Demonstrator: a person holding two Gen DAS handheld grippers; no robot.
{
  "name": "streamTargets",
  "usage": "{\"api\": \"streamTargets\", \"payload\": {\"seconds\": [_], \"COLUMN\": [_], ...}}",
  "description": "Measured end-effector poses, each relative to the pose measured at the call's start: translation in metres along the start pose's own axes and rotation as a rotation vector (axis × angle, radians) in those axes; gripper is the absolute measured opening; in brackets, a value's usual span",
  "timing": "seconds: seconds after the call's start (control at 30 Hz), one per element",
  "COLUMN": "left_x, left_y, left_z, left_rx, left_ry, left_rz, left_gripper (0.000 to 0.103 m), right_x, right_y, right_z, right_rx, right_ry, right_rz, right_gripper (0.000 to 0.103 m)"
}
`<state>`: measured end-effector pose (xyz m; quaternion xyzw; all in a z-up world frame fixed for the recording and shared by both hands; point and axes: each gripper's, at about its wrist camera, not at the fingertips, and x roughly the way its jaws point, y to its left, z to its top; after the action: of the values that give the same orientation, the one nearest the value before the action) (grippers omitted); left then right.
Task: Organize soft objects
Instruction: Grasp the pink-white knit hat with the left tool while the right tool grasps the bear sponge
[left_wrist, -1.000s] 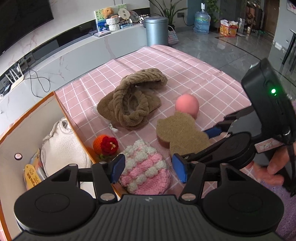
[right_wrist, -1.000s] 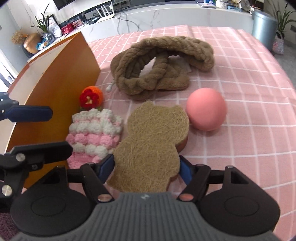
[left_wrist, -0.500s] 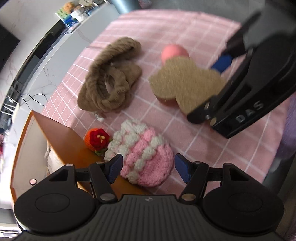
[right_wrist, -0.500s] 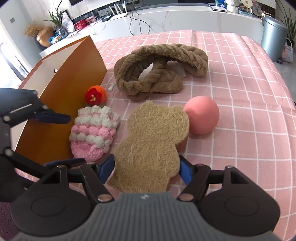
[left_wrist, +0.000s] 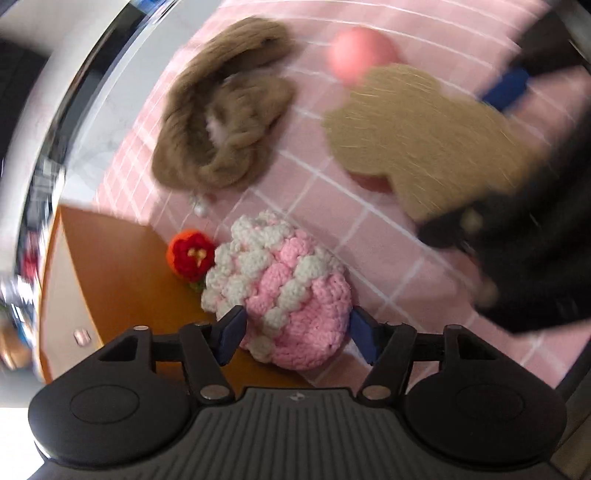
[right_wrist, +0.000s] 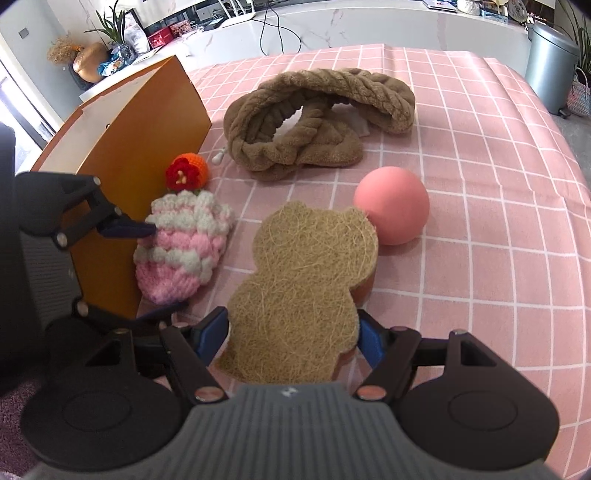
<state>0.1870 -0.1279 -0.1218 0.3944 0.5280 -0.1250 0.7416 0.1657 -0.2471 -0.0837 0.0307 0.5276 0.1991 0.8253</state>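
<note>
Two grippers: the left (left_wrist: 295, 332) gapes around a bobbly pink-and-white crochet pouch (left_wrist: 280, 291), the right (right_wrist: 291, 338) clamps a fibrous bear-shaped sponge (right_wrist: 306, 288)

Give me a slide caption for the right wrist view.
Right gripper straddles the bear-shaped sponge while the left gripper brackets the pink-and-white crochet piece.

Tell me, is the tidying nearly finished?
Not yet. Nothing on the table looks put away. The right gripper holds the bear-shaped sponge; the left gripper is open around the pink-and-white knitted hat. The brown headband, pink ball and crochet flower still wait.
</note>
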Motion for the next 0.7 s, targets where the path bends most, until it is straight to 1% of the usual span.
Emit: {"api": "streamTargets", "payload": {"seconds": [0.1, 0.13, 0.2, 0.23, 0.37, 0.4, 0.43, 0.47, 0.5, 0.53, 0.7], "left_x": [0.001, 0.002, 0.004, 0.004, 0.002, 0.000, -0.002, -0.003, -0.007, -0.010, -0.022], "left_y": [0.003, 0.005, 0.008, 0.008, 0.012, 0.014, 0.015, 0.018, 0.019, 0.022, 0.031], "left_z": [0.003, 0.004, 0.005, 0.005, 0.000, -0.002, -0.004, -0.005, -0.007, -0.010, -0.021], "left_rx": [-0.022, -0.030, -0.047, -0.056, -0.089, -0.101, -0.110, -0.125, -0.137, -0.150, -0.240], "left_ry": [0.004, 0.005, 0.003, -0.001, -0.031, -0.040, -0.050, -0.063, -0.081, -0.098, -0.182], "left_rz": [-0.004, -0.006, -0.016, -0.020, -0.036, -0.040, -0.047, -0.053, -0.053, -0.064, -0.139], "left_gripper": [0.071, 0.066, 0.061, 0.056, 0.044, 0.040, 0.029, 0.026, 0.016, 0.009, 0.009], "right_x": [0.000, 0.000, -0.001, -0.001, -0.001, -0.002, -0.003, -0.004, -0.005, -0.006, -0.010], "right_y": [0.001, 0.001, 0.002, 0.002, 0.003, 0.003, 0.004, 0.003, 0.003, 0.002, 0.003], "right_z": [0.000, 0.000, 0.000, 0.000, -0.001, -0.001, -0.002, -0.002, -0.003, -0.003, -0.003], "right_rx": [-0.004, -0.006, -0.008, -0.006, -0.013, -0.016, -0.016, -0.015, -0.012, -0.011, -0.013], "right_ry": [-0.002, -0.003, -0.007, -0.008, -0.007, -0.010, -0.015, -0.019, -0.023, -0.027, -0.038], "right_rz": [-0.006, -0.009, -0.015, -0.016, -0.022, -0.022, -0.020, -0.019, -0.020, -0.022, -0.008], "right_gripper": [0.072, 0.072, 0.072, 0.072, 0.072, 0.072, 0.072, 0.072, 0.072, 0.072, 0.072]}}
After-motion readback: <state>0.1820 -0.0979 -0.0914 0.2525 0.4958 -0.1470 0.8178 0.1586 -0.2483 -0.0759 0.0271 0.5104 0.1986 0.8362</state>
